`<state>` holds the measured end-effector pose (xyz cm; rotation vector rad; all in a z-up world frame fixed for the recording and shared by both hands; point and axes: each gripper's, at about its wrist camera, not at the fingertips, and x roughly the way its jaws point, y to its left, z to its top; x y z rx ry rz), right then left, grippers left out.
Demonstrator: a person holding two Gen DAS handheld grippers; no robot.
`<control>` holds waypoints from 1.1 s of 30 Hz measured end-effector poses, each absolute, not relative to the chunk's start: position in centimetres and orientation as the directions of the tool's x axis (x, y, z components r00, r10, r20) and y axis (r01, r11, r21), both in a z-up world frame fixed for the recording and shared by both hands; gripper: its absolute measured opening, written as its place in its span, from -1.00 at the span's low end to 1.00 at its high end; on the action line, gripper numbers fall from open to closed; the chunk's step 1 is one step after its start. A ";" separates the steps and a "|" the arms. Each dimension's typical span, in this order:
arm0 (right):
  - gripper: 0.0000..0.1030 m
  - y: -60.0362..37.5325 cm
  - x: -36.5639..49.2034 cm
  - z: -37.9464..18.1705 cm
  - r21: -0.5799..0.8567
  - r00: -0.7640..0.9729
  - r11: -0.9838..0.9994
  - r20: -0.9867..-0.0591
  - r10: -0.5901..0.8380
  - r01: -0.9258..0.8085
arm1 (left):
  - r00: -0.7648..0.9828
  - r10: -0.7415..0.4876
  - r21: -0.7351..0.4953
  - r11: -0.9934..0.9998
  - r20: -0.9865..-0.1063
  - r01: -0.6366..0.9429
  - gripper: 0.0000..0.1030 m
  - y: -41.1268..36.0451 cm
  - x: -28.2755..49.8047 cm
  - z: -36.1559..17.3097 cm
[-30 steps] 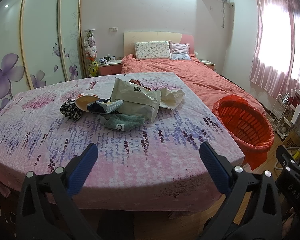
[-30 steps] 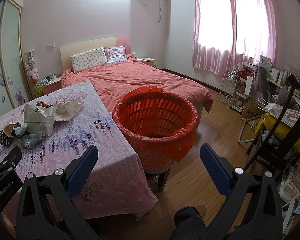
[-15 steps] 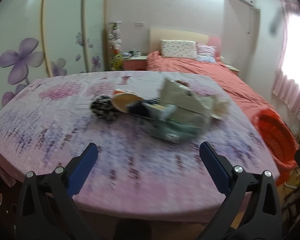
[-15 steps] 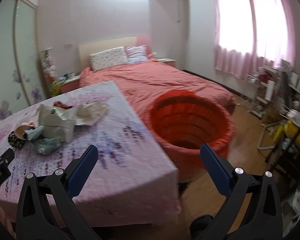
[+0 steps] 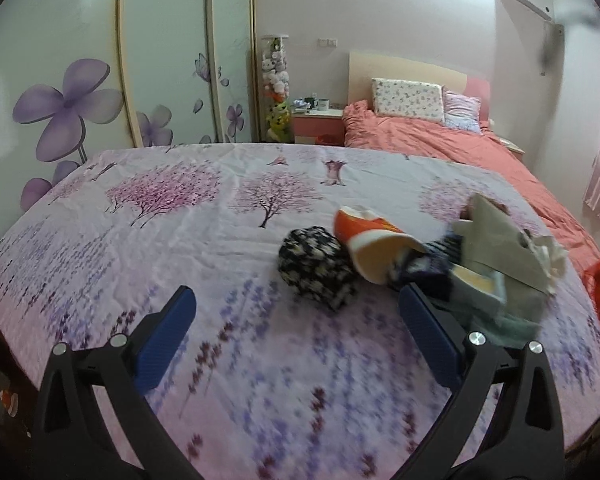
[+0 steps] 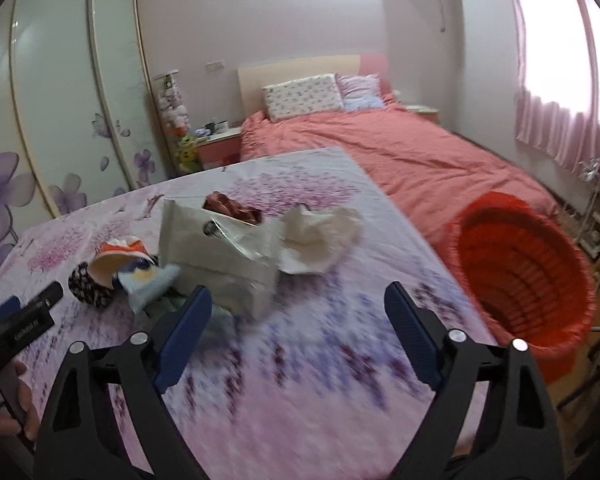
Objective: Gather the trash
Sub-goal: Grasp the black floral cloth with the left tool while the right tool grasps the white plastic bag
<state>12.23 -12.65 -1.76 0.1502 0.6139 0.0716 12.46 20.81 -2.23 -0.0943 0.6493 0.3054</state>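
A pile of trash lies on the table's floral cloth (image 5: 148, 248): a black-and-white rolled item (image 5: 316, 266), an orange paper cup (image 5: 374, 242) on its side, a grey paper bag (image 6: 216, 252), crumpled white paper (image 6: 320, 236) and a pale blue wrapper (image 6: 148, 280). My left gripper (image 5: 296, 328) is open and empty, just short of the rolled item. My right gripper (image 6: 298, 322) is open and empty, in front of the paper bag. An orange basket (image 6: 520, 268) lined with red plastic stands right of the table.
A bed with a salmon cover (image 6: 400, 152) lies beyond the table. Wardrobe doors with purple flowers (image 5: 68, 104) are on the left. A nightstand (image 5: 318, 122) stands by the bed. Pink curtains (image 6: 560, 80) and a wire rack (image 6: 596, 208) are at the right.
Both grippers have moved forward over the table toward the trash pile and swung left. The pile looms larger and the basket has slid to the right. Both stay open.
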 end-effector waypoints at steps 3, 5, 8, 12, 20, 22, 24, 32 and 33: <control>0.60 -12.1 14.7 -2.3 0.208 0.785 0.978 -0.601 0.152 -0.030 | 0.742 0.240 0.005 0.953 -0.627 -0.304 0.93 21.8 14.0 -2.9; 0.58 -11.7 15.7 -2.8 0.220 0.769 0.975 -0.618 0.160 -0.026 | 0.736 0.233 0.004 0.955 -0.636 -0.298 0.88 22.3 14.9 -3.4; 0.57 -11.0 16.6 -3.2 0.222 0.758 0.974 -0.629 0.172 -0.037 | 0.722 0.218 0.006 0.959 -0.656 -0.284 0.75 22.7 16.4 -4.3; 0.56 -9.8 17.4 -3.3 0.222 0.754 0.973 -0.627 0.196 -0.068 | 0.702 0.196 -0.006 0.962 -0.685 -0.274 0.61 23.5 17.9 -5.3; 0.57 -8.1 19.1 -3.3 0.211 0.746 0.970 -0.625 0.230 -0.122 | 0.665 0.146 -0.054 0.961 -0.732 -0.270 0.43 24.6 20.1 -7.1; 0.57 -7.7 19.7 -3.7 0.208 0.736 0.970 -0.635 0.234 -0.128 | 0.657 0.133 -0.066 0.961 -0.742 -0.268 0.39 24.9 20.7 -7.5; 0.58 -7.3 20.2 -4.2 0.203 0.724 0.970 -0.648 0.236 -0.134 | 0.652 0.119 -0.077 0.962 -0.748 -0.263 0.23 25.1 21.0 -7.8; 0.31 -6.3 21.1 -5.5 0.135 0.705 0.978 -0.678 0.206 -0.156 | 0.660 0.073 -0.098 0.971 -0.747 -0.218 -0.37 25.1 21.6 -7.8; 0.07 -6.3 21.2 -5.7 0.140 0.695 0.977 -0.687 0.211 -0.159 | 0.663 0.073 -0.094 0.972 -0.745 -0.213 -0.42 25.1 21.6 -7.7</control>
